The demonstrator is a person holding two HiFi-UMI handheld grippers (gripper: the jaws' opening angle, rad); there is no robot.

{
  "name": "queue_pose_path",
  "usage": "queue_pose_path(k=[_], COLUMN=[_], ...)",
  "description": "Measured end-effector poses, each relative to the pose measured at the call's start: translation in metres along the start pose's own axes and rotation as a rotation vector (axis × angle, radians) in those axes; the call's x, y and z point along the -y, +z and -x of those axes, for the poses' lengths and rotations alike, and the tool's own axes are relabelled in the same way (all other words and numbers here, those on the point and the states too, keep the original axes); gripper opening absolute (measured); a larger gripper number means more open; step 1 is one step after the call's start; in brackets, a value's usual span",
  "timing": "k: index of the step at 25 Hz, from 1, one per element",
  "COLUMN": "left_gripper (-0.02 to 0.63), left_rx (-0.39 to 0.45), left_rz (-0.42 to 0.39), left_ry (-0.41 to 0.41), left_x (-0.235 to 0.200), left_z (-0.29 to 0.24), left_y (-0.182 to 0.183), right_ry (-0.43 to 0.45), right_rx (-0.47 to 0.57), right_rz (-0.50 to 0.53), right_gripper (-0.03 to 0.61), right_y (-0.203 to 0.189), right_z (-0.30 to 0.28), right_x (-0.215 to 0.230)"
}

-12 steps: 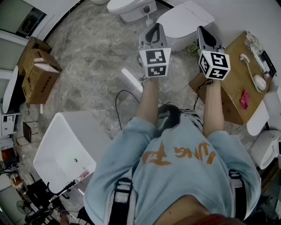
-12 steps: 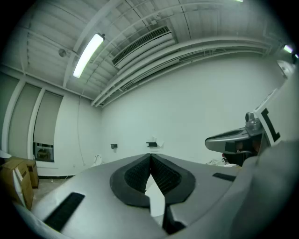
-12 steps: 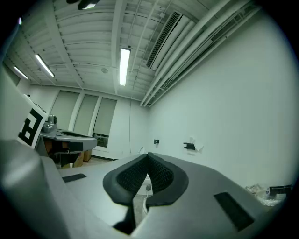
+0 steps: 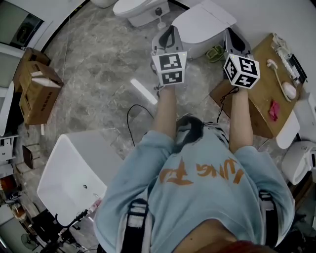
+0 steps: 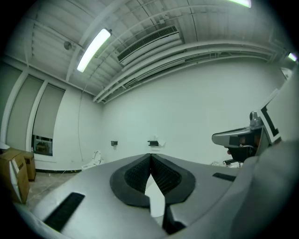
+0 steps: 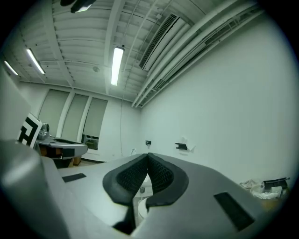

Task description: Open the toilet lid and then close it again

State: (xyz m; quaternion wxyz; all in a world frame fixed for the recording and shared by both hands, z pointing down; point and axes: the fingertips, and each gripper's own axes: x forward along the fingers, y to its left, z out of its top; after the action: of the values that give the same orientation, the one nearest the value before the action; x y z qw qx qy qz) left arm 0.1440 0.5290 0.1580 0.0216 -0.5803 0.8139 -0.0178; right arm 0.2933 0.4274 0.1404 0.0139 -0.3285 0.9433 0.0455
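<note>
In the head view the white toilet [image 4: 203,21] stands at the top middle with its lid down. My left gripper [image 4: 170,31] is held level over the floor at the toilet's left front, with its jaws shut and nothing between them. My right gripper [image 4: 231,34] hangs level at the toilet's right front, also shut and empty. Neither touches the toilet. In the left gripper view the left gripper [image 5: 150,157] has its pads pressed together, and a white surface shows low through the gap. The right gripper [image 6: 148,157] looks the same in the right gripper view.
A second toilet [image 4: 138,9] stands at the top edge. To the right is a wooden table [image 4: 260,106] with small items, with white fixtures behind it. Cardboard boxes [image 4: 33,90] sit at the left, a white tub [image 4: 74,170] at lower left. A cable [image 4: 132,114] lies on the marble floor.
The head view has shifted slightly, so the boxes and tub sit further left. Both grippers are a touch higher in the picture, nearer the toilet. The jaws stay shut.
</note>
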Motion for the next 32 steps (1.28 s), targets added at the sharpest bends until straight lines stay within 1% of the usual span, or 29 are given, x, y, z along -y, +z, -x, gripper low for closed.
queue_pose_path(k=[5, 8, 10, 13, 18, 20, 24, 29, 32], left_gripper=[0.025, 0.025, 0.025, 0.025, 0.025, 0.025, 0.025, 0.025, 0.025], left_rx=[-0.014, -0.029, -0.036, -0.048, -0.058, -0.068, -0.074, -0.086, -0.094], left_rz=[0.030, 0.042, 0.054, 0.075, 0.085, 0.082, 0.044, 0.043, 0.022], left_ry=[0.039, 0.050, 0.052, 0.047, 0.015, 0.006, -0.006, 0.059, 0.073], left_x=[-0.039, -0.057, -0.066, -0.073, -0.071, -0.066, -0.064, -0.098, -0.111], left_z=[-0.006, -0.009, -0.013, -0.017, -0.029, -0.036, -0.050, -0.068, -0.088], left_y=[-0.012, -0.024, -0.032, -0.039, -0.042, -0.048, -0.051, -0.057, -0.060], right_ry=[-0.020, -0.003, 0.018, 0.030, -0.005, -0.009, -0.011, 0.054, 0.061], right_rx=[-0.009, -0.022, -0.033, -0.062, -0.058, -0.066, -0.071, -0.063, -0.065], right_rz=[-0.023, -0.021, 0.000, 0.030, 0.016, 0.016, -0.019, -0.008, -0.041], right_gripper=[0.014, 0.014, 0.014, 0.014, 0.014, 0.014, 0.014, 0.014, 0.014], right_y=[-0.005, -0.012, -0.017, -0.026, -0.018, -0.025, -0.037, -0.042, -0.049], right_z=[-0.021, -0.035, -0.043, -0.048, -0.055, -0.060, -0.078, -0.118, -0.148], right_x=[-0.006, -0.021, -0.034, -0.043, -0.031, -0.025, -0.014, -0.030, -0.026])
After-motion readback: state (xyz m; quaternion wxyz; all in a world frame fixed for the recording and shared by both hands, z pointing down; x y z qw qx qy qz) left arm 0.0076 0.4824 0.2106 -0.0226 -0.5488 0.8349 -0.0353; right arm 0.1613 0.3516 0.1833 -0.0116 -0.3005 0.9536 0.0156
